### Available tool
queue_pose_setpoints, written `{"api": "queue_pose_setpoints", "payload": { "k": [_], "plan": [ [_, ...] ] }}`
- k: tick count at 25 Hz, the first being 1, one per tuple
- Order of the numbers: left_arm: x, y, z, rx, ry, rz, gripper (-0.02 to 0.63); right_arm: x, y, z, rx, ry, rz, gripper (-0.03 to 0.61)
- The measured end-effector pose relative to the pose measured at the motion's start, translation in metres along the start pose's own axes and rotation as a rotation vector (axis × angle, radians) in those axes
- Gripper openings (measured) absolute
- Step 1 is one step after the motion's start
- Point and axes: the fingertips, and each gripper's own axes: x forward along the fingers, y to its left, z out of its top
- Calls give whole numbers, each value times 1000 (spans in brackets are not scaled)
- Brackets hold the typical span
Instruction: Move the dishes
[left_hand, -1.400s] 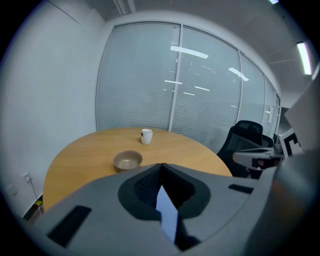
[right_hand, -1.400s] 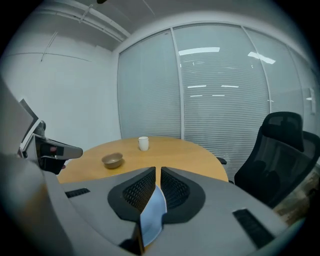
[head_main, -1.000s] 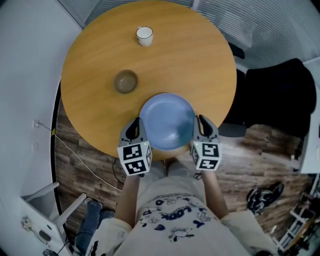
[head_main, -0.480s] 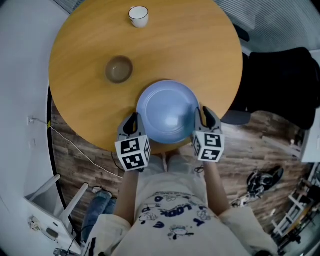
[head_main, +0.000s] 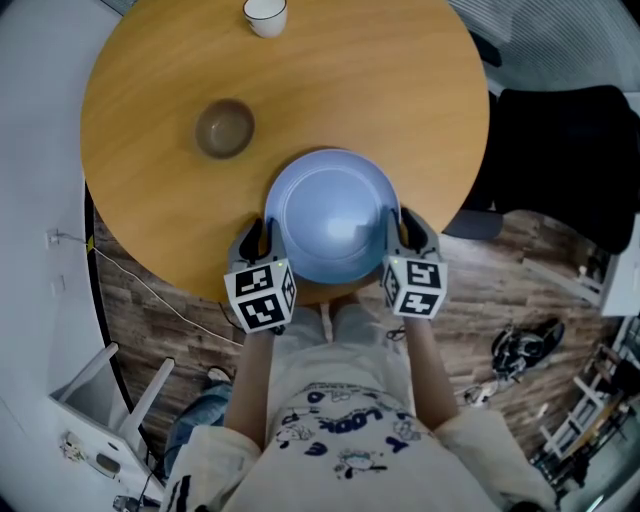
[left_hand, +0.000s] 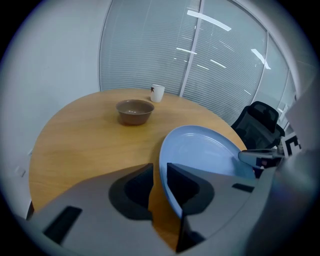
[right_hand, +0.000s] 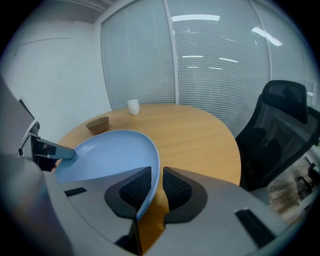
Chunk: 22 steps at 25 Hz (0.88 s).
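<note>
A pale blue plate (head_main: 330, 215) lies on the round wooden table (head_main: 390, 90), close to its near edge. My left gripper (head_main: 262, 235) straddles the plate's left rim and my right gripper (head_main: 405, 228) its right rim. In the left gripper view the rim (left_hand: 165, 165) stands between jaws that have just been opening, with a gap on one side, so the left gripper (left_hand: 160, 172) is open. In the right gripper view the right gripper (right_hand: 157, 180) is likewise open around the plate (right_hand: 105, 155), with a gap beside the rim.
A brown bowl (head_main: 224, 128) sits on the table left of the plate, and a white cup (head_main: 265, 14) stands at the far edge. A black office chair (head_main: 560, 170) is off the table's right side. White chair legs (head_main: 110, 390) stand on the wood floor at lower left.
Both grippers and the plate have come down onto the table, a little further in from its near edge. The jaws have parted from the rim on both sides.
</note>
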Motion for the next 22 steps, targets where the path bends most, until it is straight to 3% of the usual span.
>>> {"api": "queue_pose_setpoints", "payload": {
  "k": [13,22],
  "plan": [
    [8,-7,-4,-21,26,-30,43,4,-1,-8,57,35,-7,46],
    [10,-22,44,18,-18,-88,43,0,-18,28,112,-14,-80,46]
  ]
}}
